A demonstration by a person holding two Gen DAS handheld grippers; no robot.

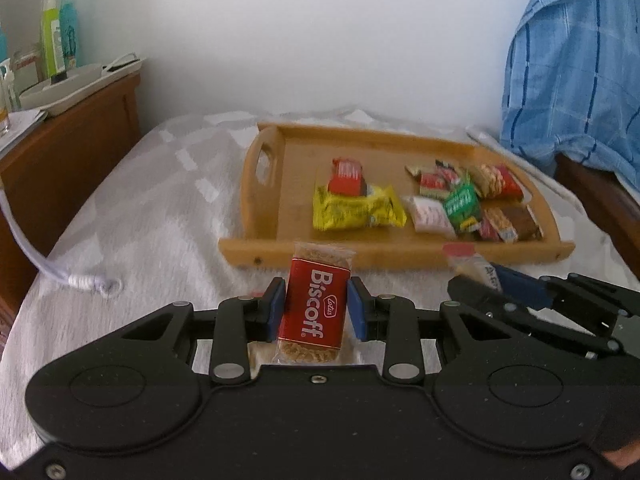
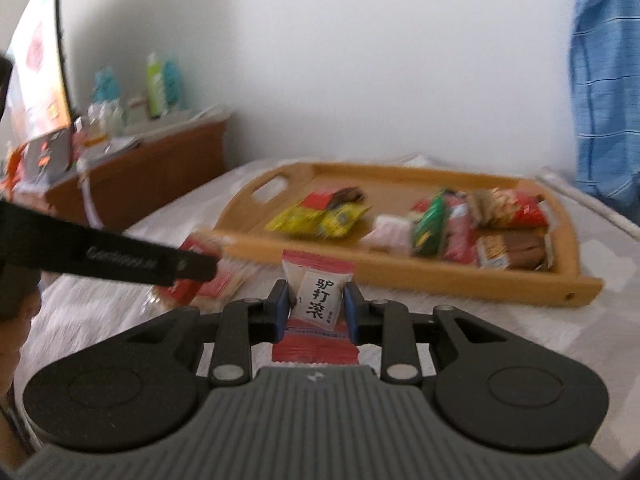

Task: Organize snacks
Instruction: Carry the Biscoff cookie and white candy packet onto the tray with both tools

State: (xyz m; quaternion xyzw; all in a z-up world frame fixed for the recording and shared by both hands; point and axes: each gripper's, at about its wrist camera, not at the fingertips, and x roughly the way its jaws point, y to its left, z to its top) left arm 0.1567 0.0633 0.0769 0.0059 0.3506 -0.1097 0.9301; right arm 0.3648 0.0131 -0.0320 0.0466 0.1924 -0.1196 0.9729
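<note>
My left gripper (image 1: 316, 307) is shut on a red Biscoff biscuit pack (image 1: 314, 306), held upright above the bedspread in front of a wooden tray (image 1: 264, 252). My right gripper (image 2: 314, 308) is shut on a white and red snack packet with Chinese characters (image 2: 318, 300); in the left wrist view it shows at the right (image 1: 478, 276) holding that packet (image 1: 466, 260). The tray (image 2: 400, 276) holds a yellow packet (image 1: 356, 208) with a red one on it, and a heap of several small snacks (image 1: 472, 204). In the right wrist view the left gripper (image 2: 196, 270) holds the Biscoff pack (image 2: 208, 280).
The tray lies on a white patterned bedspread (image 1: 140, 220). A wooden bedside cabinet (image 1: 72, 136) with bottles and a white dish stands at the left. A blue checked shirt (image 1: 576, 64) hangs at the right. A white cord (image 1: 60, 272) lies on the bed's left edge.
</note>
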